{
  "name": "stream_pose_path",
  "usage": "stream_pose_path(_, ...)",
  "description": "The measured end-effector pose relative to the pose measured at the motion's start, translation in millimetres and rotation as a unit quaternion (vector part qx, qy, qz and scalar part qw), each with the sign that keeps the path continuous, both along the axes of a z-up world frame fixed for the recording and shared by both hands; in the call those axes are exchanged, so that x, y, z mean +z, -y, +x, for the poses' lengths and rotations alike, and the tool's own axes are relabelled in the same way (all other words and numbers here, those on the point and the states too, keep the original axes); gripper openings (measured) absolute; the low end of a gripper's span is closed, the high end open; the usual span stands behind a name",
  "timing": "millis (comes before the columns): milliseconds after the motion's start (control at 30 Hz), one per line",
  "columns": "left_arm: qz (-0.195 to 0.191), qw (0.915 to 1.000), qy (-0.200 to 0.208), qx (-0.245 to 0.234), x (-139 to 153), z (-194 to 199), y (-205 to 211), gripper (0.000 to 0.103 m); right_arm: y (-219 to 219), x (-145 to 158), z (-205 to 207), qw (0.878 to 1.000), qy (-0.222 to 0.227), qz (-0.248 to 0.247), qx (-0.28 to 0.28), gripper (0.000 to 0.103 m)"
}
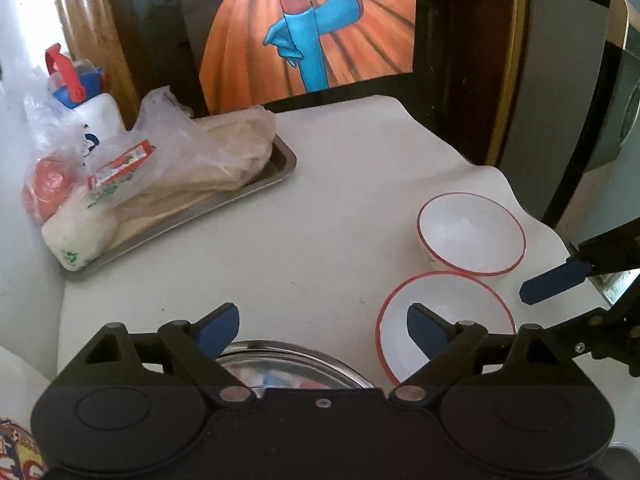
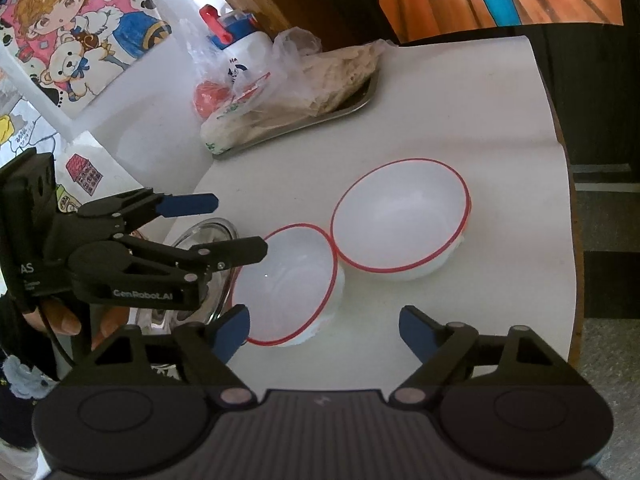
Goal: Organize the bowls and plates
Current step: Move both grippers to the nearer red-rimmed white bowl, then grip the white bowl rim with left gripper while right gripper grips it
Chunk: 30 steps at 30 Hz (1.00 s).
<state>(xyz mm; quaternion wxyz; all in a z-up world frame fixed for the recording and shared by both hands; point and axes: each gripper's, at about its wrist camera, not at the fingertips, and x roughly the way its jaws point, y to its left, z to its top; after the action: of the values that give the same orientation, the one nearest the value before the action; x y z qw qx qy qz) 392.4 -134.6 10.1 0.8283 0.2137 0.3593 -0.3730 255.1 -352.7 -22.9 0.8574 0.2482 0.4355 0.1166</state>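
Right wrist view shows you two white bowls with red rims on the white table (image 2: 520, 120). The near bowl (image 2: 288, 284) and the far bowl (image 2: 400, 220) touch at their rims, and both look tipped. A shiny metal plate (image 2: 216, 240) sits just left of the near bowl.

Your right tool (image 2: 324, 330) is wide open and holds nothing. Your left tool (image 1: 324, 330) is wide open too, over the metal plate, and holds nothing.

Be careful. The bowls look smooth, so one could slip out if you pinch only the thin rim. If you push the near bowl, it could bump the far one toward the table edge.
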Motion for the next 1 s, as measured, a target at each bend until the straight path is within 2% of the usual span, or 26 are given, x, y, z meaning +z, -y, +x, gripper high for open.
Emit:
stream_pose_path(300, 0.027, 0.9990, -0.001, -0.034, 0, -6, 11, 0.083, -2, -1, 1, 1.000, -0.004, -0.006, 0.002, 0.072)
stream_pose_path(333, 0.030, 0.9989, -0.002, -0.037, -1, -7, 13, 0.080, -3, -2, 1, 1.000, -0.006, -0.007, 0.001, 0.071)
stream_pose_path(400, 0.035, 0.9984, -0.008, -0.043, -2, -9, 16, 0.069, -3, -4, 2, 1.000, -0.012, -0.006, 0.002, 0.059)
stream_pose_path(500, 0.039, 0.9977, -0.021, -0.052, -4, -11, 20, 0.060, -4, -5, 1, 1.000, -0.010, 0.000, 0.000, 0.057)
stream_pose_path(567, 0.043, 0.9968, -0.033, -0.058, -6, -14, 23, 0.046, -3, -5, 1, 1.000, -0.010, 0.003, -0.001, 0.053)
stream_pose_path(700, 0.060, 0.9952, -0.045, -0.063, -11, -19, 26, 0.031, -2, -7, 0, 1.000, -0.011, 0.016, -0.001, 0.045)
stream_pose_path(767, 0.063, 0.9950, -0.049, -0.060, -12, -20, 26, 0.019, -2, -7, 0, 1.000, -0.012, 0.020, -0.002, 0.042)
stream_pose_path(867, 0.070, 0.9952, -0.047, -0.049, -12, -22, 27, 0.013, -3, -9, 1, 1.000, -0.016, 0.026, -0.004, 0.037)
stream_pose_path(933, 0.067, 0.9955, -0.057, -0.037, -10, -21, 27, 0.011, -3, -10, 2, 0.999, -0.019, 0.031, -0.007, 0.030)
stream_pose_path(1000, 0.059, 0.9958, -0.066, -0.025, -9, -21, 26, 0.010, -4, -10, 1, 0.999, -0.020, 0.030, -0.012, 0.028)
